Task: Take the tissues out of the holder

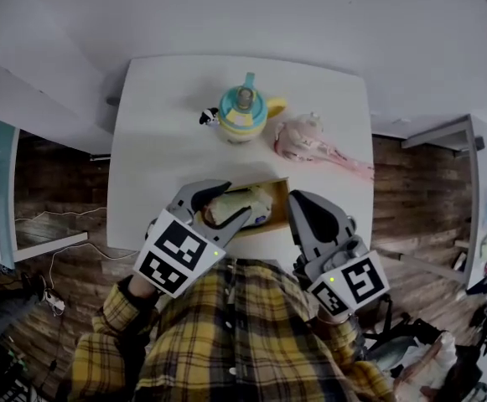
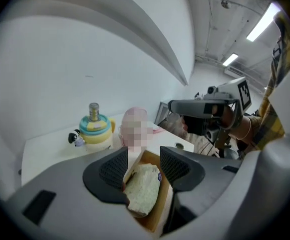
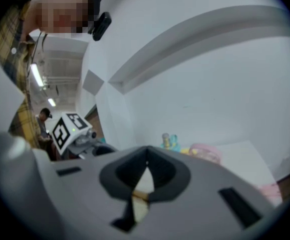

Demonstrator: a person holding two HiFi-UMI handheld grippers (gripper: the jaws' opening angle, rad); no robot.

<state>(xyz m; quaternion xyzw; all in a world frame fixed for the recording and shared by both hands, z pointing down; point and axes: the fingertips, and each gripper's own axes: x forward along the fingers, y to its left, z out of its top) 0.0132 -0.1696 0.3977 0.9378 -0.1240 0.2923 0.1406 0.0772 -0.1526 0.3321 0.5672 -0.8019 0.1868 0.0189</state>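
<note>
Pale tissue pack (image 1: 236, 203) in brown holder (image 1: 278, 214), white worktop's (image 1: 159, 124) near edge; wooden floor (image 1: 50, 182); left claw (image 2: 144, 156) open astride pack; right claw (image 3: 146, 162) closed.

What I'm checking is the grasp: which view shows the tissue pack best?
The left gripper view: the tissue pack lies in its holder, framed close up by the open left claw. The head view shows it from above, partly under that claw. The right gripper view shows no pack.

The left gripper (image 1: 231, 201) hides much of the holder (image 1: 279, 201); the tissue pack's (image 2: 142, 191) print is unreadably small.
</note>
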